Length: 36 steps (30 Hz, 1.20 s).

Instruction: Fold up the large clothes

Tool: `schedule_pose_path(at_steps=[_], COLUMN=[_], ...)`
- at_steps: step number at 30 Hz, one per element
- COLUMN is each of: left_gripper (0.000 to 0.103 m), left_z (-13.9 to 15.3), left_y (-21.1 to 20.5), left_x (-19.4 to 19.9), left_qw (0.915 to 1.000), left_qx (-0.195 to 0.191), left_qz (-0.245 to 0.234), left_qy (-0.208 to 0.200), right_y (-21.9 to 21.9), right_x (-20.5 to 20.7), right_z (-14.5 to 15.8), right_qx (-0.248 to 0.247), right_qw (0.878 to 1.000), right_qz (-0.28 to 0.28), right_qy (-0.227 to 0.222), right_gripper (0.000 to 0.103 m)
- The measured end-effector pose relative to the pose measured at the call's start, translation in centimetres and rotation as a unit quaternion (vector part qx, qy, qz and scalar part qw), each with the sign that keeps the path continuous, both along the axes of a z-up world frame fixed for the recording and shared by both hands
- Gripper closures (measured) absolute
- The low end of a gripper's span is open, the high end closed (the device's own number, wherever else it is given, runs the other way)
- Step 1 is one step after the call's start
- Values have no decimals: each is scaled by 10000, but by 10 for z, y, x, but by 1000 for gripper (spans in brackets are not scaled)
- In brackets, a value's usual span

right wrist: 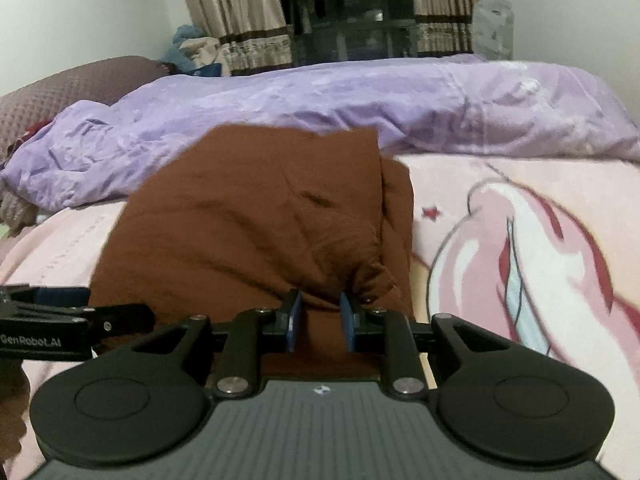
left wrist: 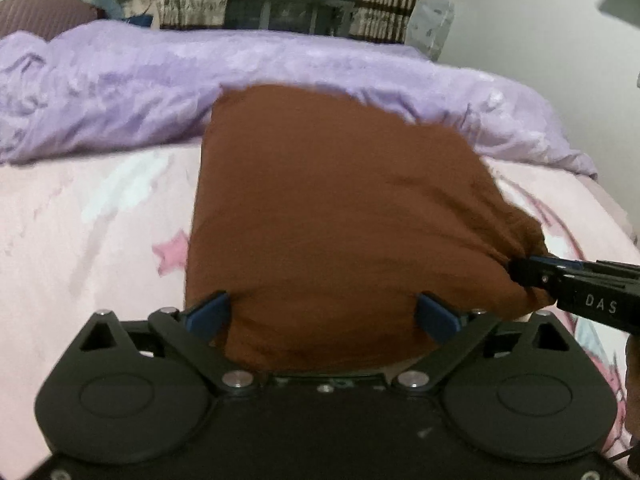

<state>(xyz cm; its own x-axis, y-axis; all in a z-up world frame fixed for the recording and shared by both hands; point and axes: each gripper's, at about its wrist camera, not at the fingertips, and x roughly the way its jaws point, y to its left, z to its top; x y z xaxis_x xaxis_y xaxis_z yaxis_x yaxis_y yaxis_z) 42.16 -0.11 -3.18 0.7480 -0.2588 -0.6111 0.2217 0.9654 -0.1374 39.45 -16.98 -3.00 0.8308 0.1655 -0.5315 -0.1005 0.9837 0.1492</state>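
A folded brown garment (left wrist: 320,200) lies on the pink bedsheet (left wrist: 80,240), its far edge against a purple blanket. My left gripper (left wrist: 322,312) is open wide, its blue pads (left wrist: 208,314) standing on either side of the garment's near edge. My right gripper (right wrist: 321,322) is shut on a bunched fold of the brown garment (right wrist: 256,220) at its near right corner, and creases fan out from the pinch. In the left wrist view, the right gripper (left wrist: 528,276) comes in from the right, clamped on that corner. The left gripper (right wrist: 120,316) shows at the left edge of the right wrist view.
A crumpled purple blanket (right wrist: 360,104) runs across the far side of the bed. A brown pillow (right wrist: 60,88) sits at the far left. Curtains (right wrist: 240,12) and a dark window stand behind. The sheet's cartoon print (right wrist: 520,248) fills the right side.
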Motion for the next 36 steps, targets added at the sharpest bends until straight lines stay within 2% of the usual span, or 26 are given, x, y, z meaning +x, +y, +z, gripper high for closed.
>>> schedule_pose_path(at_steps=[5, 8, 12, 14, 16, 20, 24, 28, 29, 36], left_gripper=[3, 3, 5, 6, 4, 0, 0, 0, 4, 4], left_z=[41, 48, 31, 17, 6, -7, -11, 1, 6, 42], left_y=[7, 10, 7, 4, 0, -6, -3, 0, 2, 5], left_x=[24, 51, 88, 98, 101, 105, 109, 110, 106, 49], left_qw=[9988, 9981, 9990, 9996, 9994, 9991, 9990, 9990, 9990, 9980], left_qx=[98, 115, 134, 67, 149, 264, 226, 166, 122, -48], left_qz=[157, 235, 354, 277, 299, 335, 389, 403, 422, 379], left_qy=[-459, -558, -234, -3, -15, -61, -40, -29, -56, -509], right_y=[-1, 3, 6, 9, 10, 8, 8, 8, 7, 2], right_x=[19, 48, 100, 118, 130, 136, 133, 128, 123, 65], right_z=[43, 59, 51, 35, 17, -8, -13, 2, 8, 50], right_qx=[50, 18, 34, -74, -164, -142, -58, -95, -90, -63], right_qw=[9991, 9982, 9999, 9997, 9986, 9978, 9982, 9987, 9990, 9993], right_qz=[7, -4, -74, -102, -101, -73, -88, -119, -144, -302], right_qy=[-410, -606, -138, 205, 502, 651, 589, 484, 407, -190], right_gripper=[72, 68, 68, 68, 69, 71, 71, 71, 71, 70])
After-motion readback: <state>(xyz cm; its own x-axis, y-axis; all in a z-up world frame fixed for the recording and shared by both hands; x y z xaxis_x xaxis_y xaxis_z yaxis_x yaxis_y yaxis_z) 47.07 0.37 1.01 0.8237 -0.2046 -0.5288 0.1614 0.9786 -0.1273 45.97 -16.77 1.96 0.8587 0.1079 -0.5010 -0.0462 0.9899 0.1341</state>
